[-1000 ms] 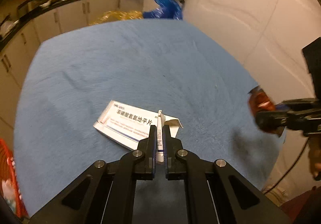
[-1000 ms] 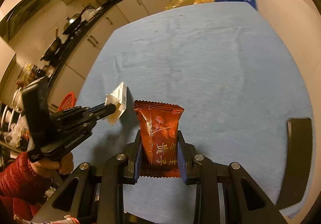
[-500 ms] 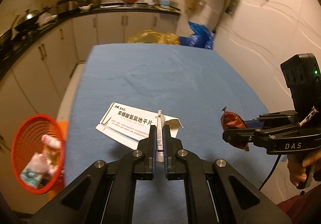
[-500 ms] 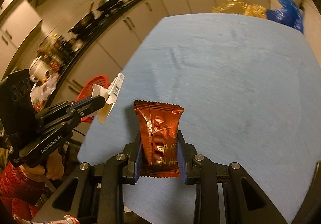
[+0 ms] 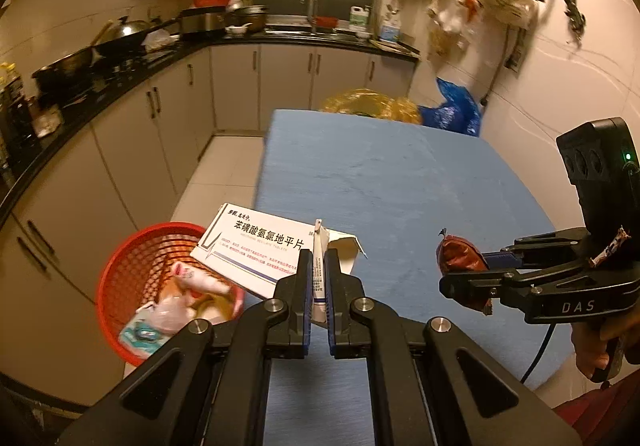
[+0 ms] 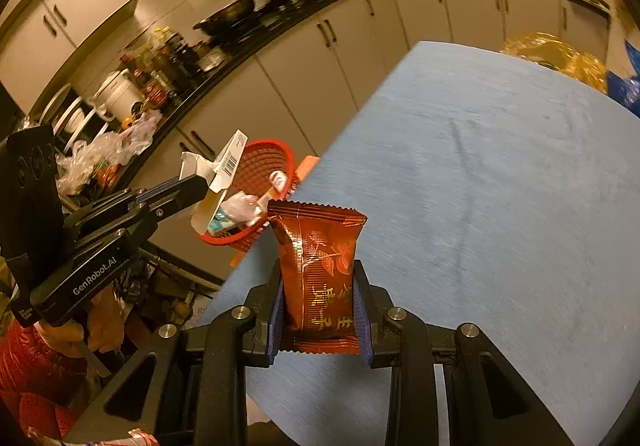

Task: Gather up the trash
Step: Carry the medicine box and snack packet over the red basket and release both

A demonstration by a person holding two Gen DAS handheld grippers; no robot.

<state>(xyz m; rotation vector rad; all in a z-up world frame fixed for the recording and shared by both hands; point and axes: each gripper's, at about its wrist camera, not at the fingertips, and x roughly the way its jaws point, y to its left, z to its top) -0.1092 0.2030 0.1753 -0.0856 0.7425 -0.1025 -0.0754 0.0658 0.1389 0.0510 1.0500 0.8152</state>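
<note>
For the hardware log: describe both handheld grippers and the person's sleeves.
Both are matte black with silver bolts and blue finger pads. The right gripper reads "DAS", has a green light and a black cable; the left gripper reads "GenRobot.AI". The sleeves are red.

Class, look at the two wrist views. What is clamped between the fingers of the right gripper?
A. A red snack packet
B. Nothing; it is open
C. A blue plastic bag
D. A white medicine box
A. The right wrist view shows the right gripper closed on a red snack packet, while the white medicine box is pinched in the left gripper beside the red basket.
</note>
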